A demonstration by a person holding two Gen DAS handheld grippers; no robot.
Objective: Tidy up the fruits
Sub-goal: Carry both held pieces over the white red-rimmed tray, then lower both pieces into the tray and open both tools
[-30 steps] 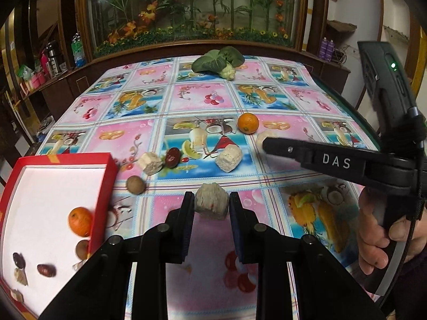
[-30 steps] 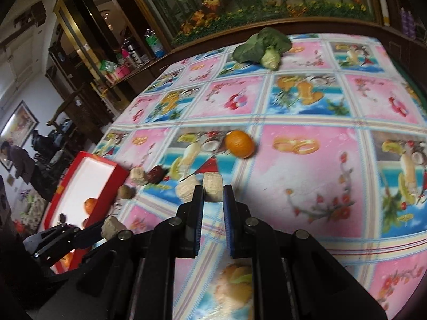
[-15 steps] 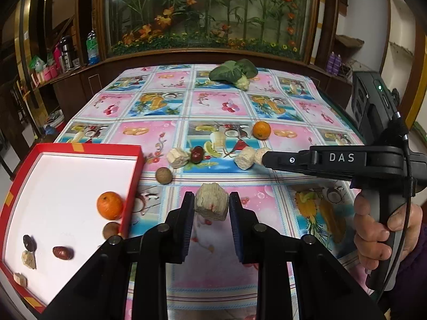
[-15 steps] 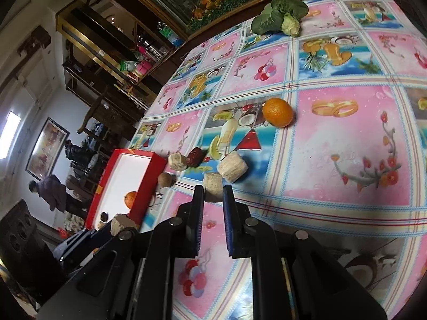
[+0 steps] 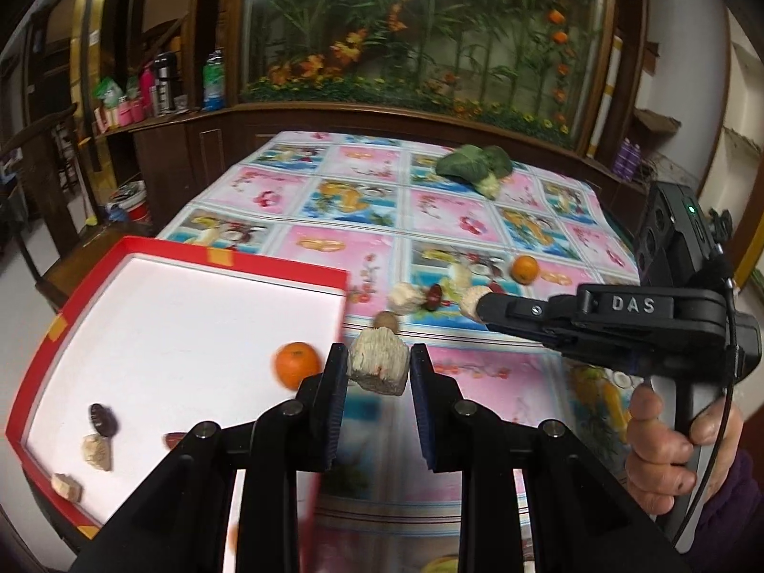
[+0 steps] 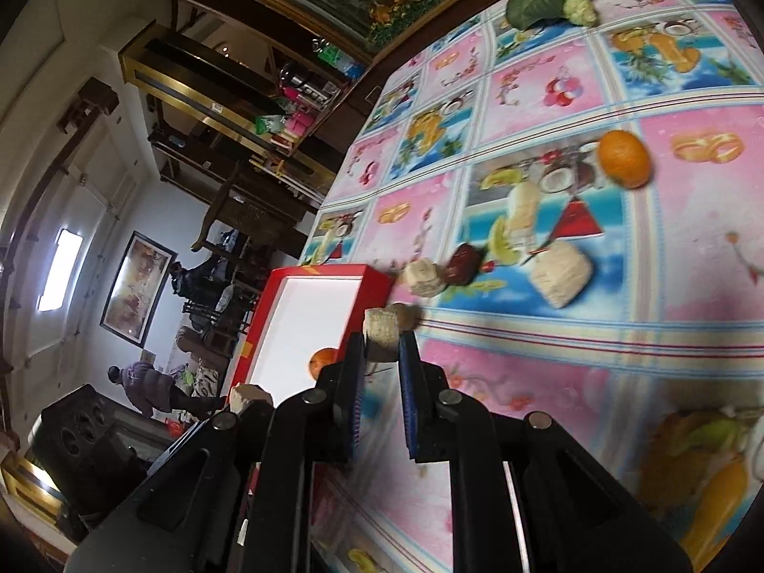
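Observation:
My left gripper [image 5: 378, 368] is shut on a pale fibrous chunk [image 5: 379, 364], held in the air near the right wall of the red tray [image 5: 229, 262]. In the tray lie an orange [image 5: 296, 365], a dark date [image 5: 102, 419] and pale pieces [image 5: 97, 451]. My right gripper [image 6: 382, 358] is shut on a smaller pale chunk [image 6: 381, 336], also near the tray [image 6: 363, 273]. It appears in the left wrist view as a black tool [image 5: 597, 320] held by a hand [image 5: 668, 453]. On the cloth remain an orange [image 6: 623, 158], two pale chunks [image 6: 561, 273], a dark date [image 6: 462, 265] and a brown round fruit [image 5: 385, 321].
A leafy green vegetable [image 5: 475, 167] lies at the table's far end. The flowered tablecloth [image 5: 363, 200] covers the table; its left edge drops off beyond the tray. A wooden cabinet with bottles [image 5: 157, 90] stands at the far left. A person [image 6: 143, 384] stands in the room behind.
Both grippers have swung left toward the red tray with their chunks still held. The tray now fills more of the left wrist view, and the right gripper view has tilted.

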